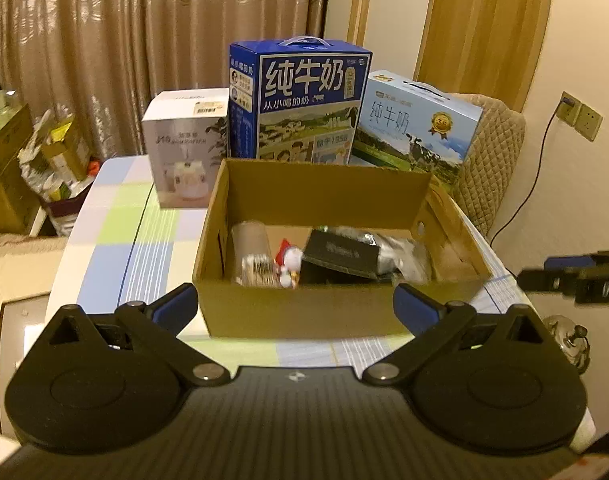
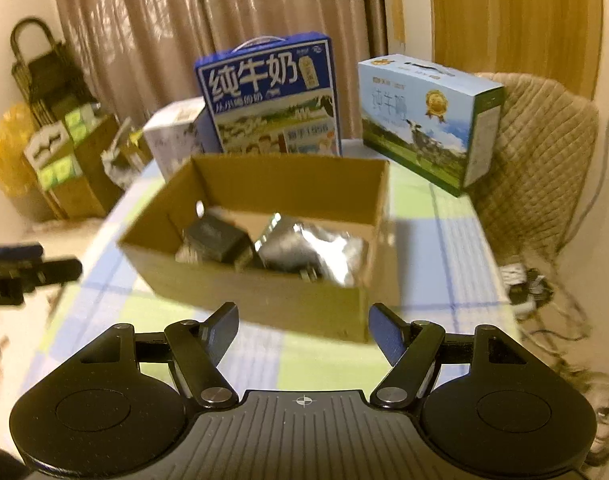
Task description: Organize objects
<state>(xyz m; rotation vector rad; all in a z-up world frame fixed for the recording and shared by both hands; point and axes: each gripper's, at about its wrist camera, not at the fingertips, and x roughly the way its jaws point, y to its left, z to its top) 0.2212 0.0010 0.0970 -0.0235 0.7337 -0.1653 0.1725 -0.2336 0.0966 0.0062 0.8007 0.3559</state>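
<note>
An open cardboard box (image 1: 328,196) (image 2: 244,292) stands on the checked tablecloth. Inside lie a clear plastic container (image 1: 252,256), a small red and white figurine (image 1: 290,260), a black box (image 1: 340,256) (image 2: 216,236) and a silver foil bag (image 2: 312,248) (image 1: 404,252). My left gripper (image 1: 296,304) is open in front of the box's near wall, with nothing between its fingers. My right gripper (image 2: 303,316) is open too, near the box's front right corner, and holds nothing. Each gripper shows at the edge of the other's view: the right gripper (image 1: 576,280), the left gripper (image 2: 24,272).
Behind the box stand a dark blue milk carton (image 1: 304,100), a light blue milk carton (image 1: 416,128) and a white product box (image 1: 184,148). A quilted chair back (image 1: 492,160) is beyond the table's right side. Cartons and bags (image 1: 44,160) crowd the floor at left.
</note>
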